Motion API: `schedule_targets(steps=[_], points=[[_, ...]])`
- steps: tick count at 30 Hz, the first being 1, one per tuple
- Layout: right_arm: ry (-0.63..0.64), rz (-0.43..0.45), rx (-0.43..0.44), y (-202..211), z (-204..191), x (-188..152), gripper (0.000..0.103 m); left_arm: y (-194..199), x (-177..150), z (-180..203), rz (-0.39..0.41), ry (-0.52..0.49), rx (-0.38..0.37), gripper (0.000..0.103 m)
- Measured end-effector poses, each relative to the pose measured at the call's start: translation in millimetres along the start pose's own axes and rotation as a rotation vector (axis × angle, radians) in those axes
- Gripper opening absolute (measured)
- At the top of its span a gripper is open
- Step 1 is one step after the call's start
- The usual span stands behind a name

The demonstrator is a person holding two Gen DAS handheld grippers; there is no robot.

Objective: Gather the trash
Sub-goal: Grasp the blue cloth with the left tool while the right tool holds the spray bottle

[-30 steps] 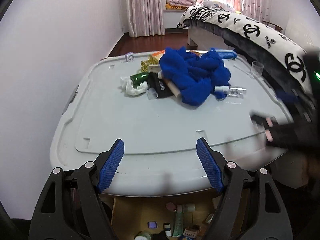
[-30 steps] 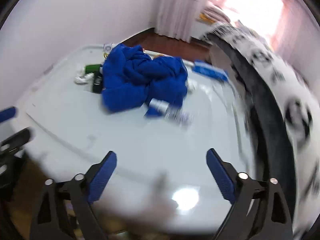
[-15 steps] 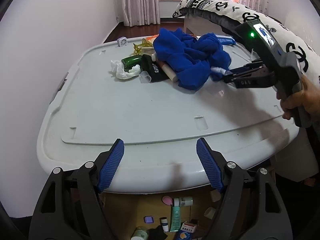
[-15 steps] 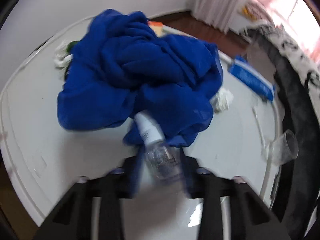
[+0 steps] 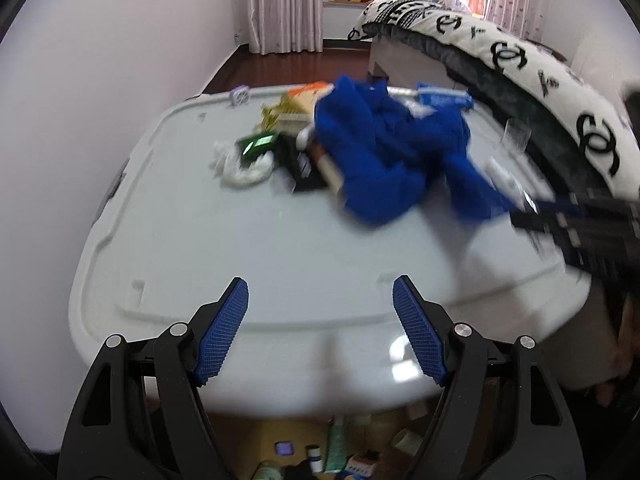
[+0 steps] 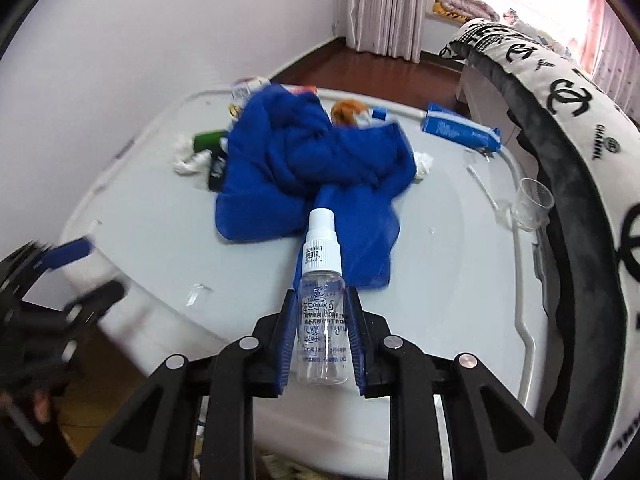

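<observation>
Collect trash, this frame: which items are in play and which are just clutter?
In play:
- clear spray bottle, clamped in the right gripper
- left gripper, open, empty
- crumpled white tissue
- blue packet

Clutter:
- blue cloth
- clear plastic cup
- patterned bedding

The spray bottle (image 6: 322,320) is clear, glossy plastic with a ribbed white cap and printed label. Soft, matt cloth makes up the rumpled blue towel (image 6: 304,168). The bench (image 6: 440,248) is smooth pale plastic with a faint sheen. Each tool has matt black arms, textured blue pads (image 5: 224,330) and shiny metal rivets.
</observation>
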State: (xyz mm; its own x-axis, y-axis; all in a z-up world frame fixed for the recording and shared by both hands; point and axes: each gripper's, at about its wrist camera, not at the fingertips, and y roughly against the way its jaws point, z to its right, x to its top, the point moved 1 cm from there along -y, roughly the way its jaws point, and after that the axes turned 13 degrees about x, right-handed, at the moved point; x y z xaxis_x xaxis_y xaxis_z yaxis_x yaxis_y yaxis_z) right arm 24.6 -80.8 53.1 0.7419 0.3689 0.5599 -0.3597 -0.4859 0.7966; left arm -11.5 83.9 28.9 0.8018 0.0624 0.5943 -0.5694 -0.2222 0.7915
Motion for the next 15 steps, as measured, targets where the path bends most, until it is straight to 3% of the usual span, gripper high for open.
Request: schedule_targets(steps=[3,7,15], points=[[-0.061,0.024,0.065,12,6,-3,0.024,-3,34,8,0.032,-0.002,-0.007,0.082],[-0.105,0.007,0.042,7,14,-19,0.024,-9,72,21,0.069,-0.031,0.026,0.083],[-0.142,-0.047,0.000,3,35,-43,0.024,-37,95,50,0.077,-0.125,0.045,0.084]])
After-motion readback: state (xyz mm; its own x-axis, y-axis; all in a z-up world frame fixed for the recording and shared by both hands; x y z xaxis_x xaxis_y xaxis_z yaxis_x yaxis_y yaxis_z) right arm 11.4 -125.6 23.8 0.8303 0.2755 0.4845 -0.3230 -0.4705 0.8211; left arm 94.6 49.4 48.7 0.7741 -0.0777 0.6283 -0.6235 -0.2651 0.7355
